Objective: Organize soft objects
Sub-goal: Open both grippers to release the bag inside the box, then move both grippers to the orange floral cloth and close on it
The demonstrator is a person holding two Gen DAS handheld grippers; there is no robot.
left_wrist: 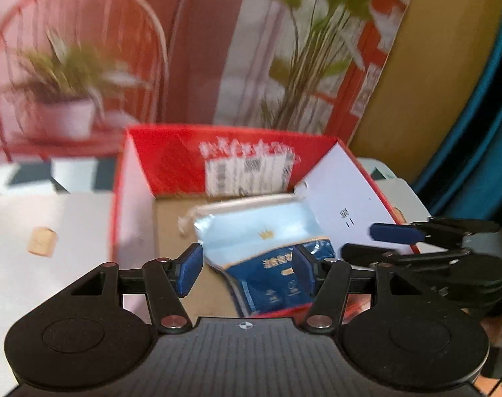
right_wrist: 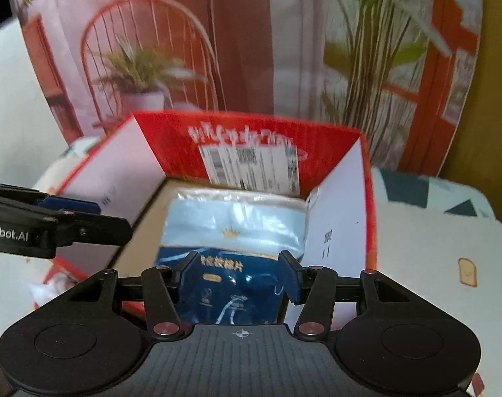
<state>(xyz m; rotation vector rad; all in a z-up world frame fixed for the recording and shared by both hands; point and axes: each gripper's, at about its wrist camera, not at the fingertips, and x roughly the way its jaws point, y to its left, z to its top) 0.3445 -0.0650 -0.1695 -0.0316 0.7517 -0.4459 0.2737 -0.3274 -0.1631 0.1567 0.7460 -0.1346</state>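
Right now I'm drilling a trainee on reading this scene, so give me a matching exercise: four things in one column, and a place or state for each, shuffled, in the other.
Things:
1. blue and pale packet
2. red box
3. shipping label
4. left gripper

Places or states:
A. stuck on the far inner wall
B. jaws open
C. lying inside the box
D. standing open on the table

Pairs: 1-C, 2-D, 3-A, 4-B
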